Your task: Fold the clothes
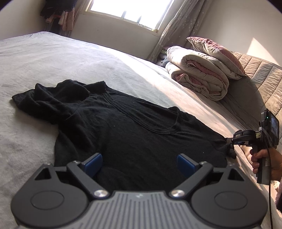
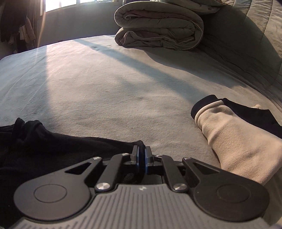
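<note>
A black T-shirt lies spread on the grey bed sheet, its left sleeve bunched at the far left. My left gripper is open and empty, hovering over the shirt's near hem. My right gripper is at the shirt's right sleeve and pinches its edge. In the right wrist view the right gripper is shut on the black fabric, which trails off to the left.
A folded quilt with a pillow on it sits at the head of the bed by the padded headboard. A beige and black garment lies on the bed to the right of the right gripper. Clothes hang in the far corner.
</note>
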The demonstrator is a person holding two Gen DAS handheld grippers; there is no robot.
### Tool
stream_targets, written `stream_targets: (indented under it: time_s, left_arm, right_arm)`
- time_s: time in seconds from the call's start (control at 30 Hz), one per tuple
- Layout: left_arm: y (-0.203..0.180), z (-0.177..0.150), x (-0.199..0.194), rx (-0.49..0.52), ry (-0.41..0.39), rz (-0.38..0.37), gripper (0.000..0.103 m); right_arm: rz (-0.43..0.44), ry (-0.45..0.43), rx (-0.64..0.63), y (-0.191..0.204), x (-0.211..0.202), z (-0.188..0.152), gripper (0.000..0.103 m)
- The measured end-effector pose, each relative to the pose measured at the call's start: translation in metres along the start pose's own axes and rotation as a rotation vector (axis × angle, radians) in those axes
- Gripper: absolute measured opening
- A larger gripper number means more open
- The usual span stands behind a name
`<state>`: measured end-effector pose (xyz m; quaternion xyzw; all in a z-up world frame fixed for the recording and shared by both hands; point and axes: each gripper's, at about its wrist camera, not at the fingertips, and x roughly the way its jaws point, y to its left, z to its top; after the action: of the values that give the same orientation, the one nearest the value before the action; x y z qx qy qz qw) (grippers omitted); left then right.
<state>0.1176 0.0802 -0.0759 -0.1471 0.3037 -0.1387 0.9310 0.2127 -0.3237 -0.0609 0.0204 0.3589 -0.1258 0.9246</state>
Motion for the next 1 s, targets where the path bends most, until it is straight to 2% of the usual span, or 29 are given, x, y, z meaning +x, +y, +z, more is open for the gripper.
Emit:
stream_targets:
  time_s: [0.07, 0.13, 0.2, 0.27, 0.33, 0.4, 0.5, 0.57, 0.67, 0.7, 0.73, 0.77, 0.87, 0.93, 1.0]
  left_arm:
    - [0.018, 0.009, -0.007, -0.029, -0.01, 0.06, 0.093]
    - [0.043, 0.019, -0.014, -0.072, -0.022, 0.133, 0.093]
    - [0.069, 0.03, -0.021, -0.115, -0.033, 0.205, 0.091]
    - [0.097, 0.038, -0.026, -0.181, -0.044, 0.259, 0.085]
    - [0.126, 0.046, -0.028, -0.27, -0.064, 0.281, 0.073]
    - [0.134, 0.055, -0.02, -0.283, -0.08, 0.333, 0.068]
    - [0.146, 0.069, -0.008, -0.302, -0.104, 0.411, 0.067]
    - [0.145, 0.076, 0.004, -0.247, -0.095, 0.439, 0.067]
    - [0.136, 0.082, 0.027, -0.078, -0.055, 0.515, 0.05]
    - [0.134, 0.083, 0.03, -0.052, -0.051, 0.529, 0.034]
    - [0.132, 0.086, 0.032, -0.022, -0.043, 0.55, 0.008]
    - [0.131, 0.09, 0.036, 0.027, -0.023, 0.555, 0.002]
    - [0.123, 0.102, 0.041, 0.208, 0.006, 0.616, 0.002]
    - [0.123, 0.113, 0.04, 0.267, -0.005, 0.663, 0.002]
    - [0.128, 0.127, 0.037, 0.28, -0.025, 0.702, 0.002]
  right_arm:
    - [0.021, 0.0, 0.011, -0.002, -0.006, -0.002, 0.021]
    - [0.042, -0.002, 0.02, -0.004, -0.013, -0.004, 0.043]
    - [0.062, -0.007, 0.024, -0.007, -0.02, -0.007, 0.044]
    - [0.081, -0.011, 0.026, -0.011, -0.027, -0.011, 0.044]
    - [0.101, -0.013, 0.035, -0.014, -0.031, -0.014, 0.044]
    - [0.12, -0.011, 0.054, -0.018, -0.036, -0.019, 0.044]
    - [0.154, -0.008, 0.095, -0.023, -0.043, -0.024, 0.044]
    - [0.168, -0.005, 0.106, -0.024, -0.045, -0.026, 0.044]
    - [0.188, 0.001, 0.123, -0.025, -0.047, -0.028, 0.044]
    - [0.195, 0.003, 0.128, -0.025, -0.048, -0.029, 0.044]
    - [0.202, 0.004, 0.134, -0.026, -0.048, -0.029, 0.044]
    - [0.209, 0.006, 0.139, -0.026, -0.049, -0.03, 0.044]
    - [0.223, 0.009, 0.138, -0.026, -0.052, -0.031, 0.044]
    - [0.226, 0.0, 0.121, -0.026, -0.056, -0.029, 0.044]
    - [0.228, -0.009, 0.104, -0.026, -0.058, -0.027, 0.044]
